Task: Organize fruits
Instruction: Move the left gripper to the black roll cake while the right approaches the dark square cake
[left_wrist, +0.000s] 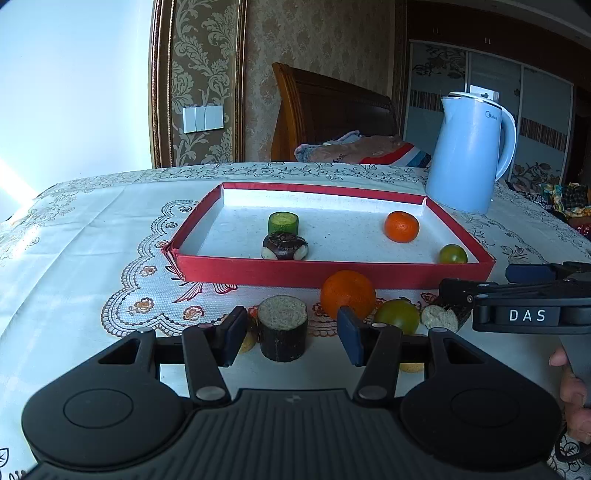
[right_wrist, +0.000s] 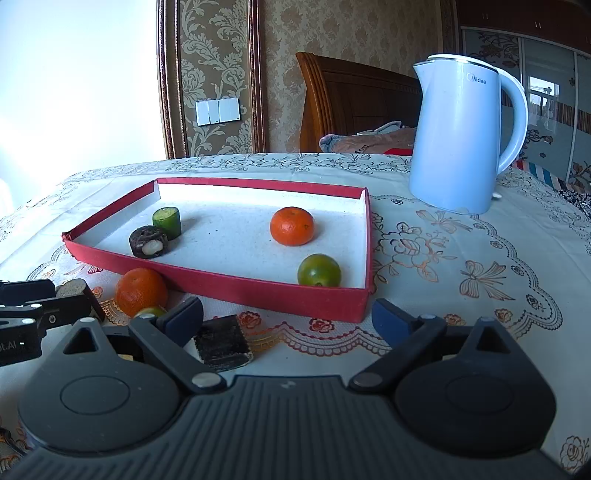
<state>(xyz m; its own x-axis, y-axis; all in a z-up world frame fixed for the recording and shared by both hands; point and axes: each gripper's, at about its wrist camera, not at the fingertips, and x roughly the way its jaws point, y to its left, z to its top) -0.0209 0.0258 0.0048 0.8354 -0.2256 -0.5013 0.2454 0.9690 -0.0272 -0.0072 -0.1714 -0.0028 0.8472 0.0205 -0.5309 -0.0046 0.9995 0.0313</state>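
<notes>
A red tray (left_wrist: 332, 275) (right_wrist: 236, 291) holds an orange (left_wrist: 401, 226), a green citrus (left_wrist: 453, 254), a green cut piece (left_wrist: 283, 222) and a dark piece (left_wrist: 284, 246). In front of the tray lie another orange (left_wrist: 347, 299) (right_wrist: 141, 291) and a green citrus (left_wrist: 397, 315). My left gripper (left_wrist: 291, 336) is open around an upright dark cylinder (left_wrist: 282, 332), with a gap on each side. My right gripper (right_wrist: 288, 321) is wide open. A dark cut piece (right_wrist: 221, 347) lies on the cloth by its left finger, untouched.
A light blue kettle (left_wrist: 469, 155) (right_wrist: 461, 140) stands just behind the tray's right corner. A patterned tablecloth (right_wrist: 461, 258) covers the table. A hand (left_wrist: 569, 398) grips the right tool at the frame's edge. Behind the table are a bed and a wardrobe.
</notes>
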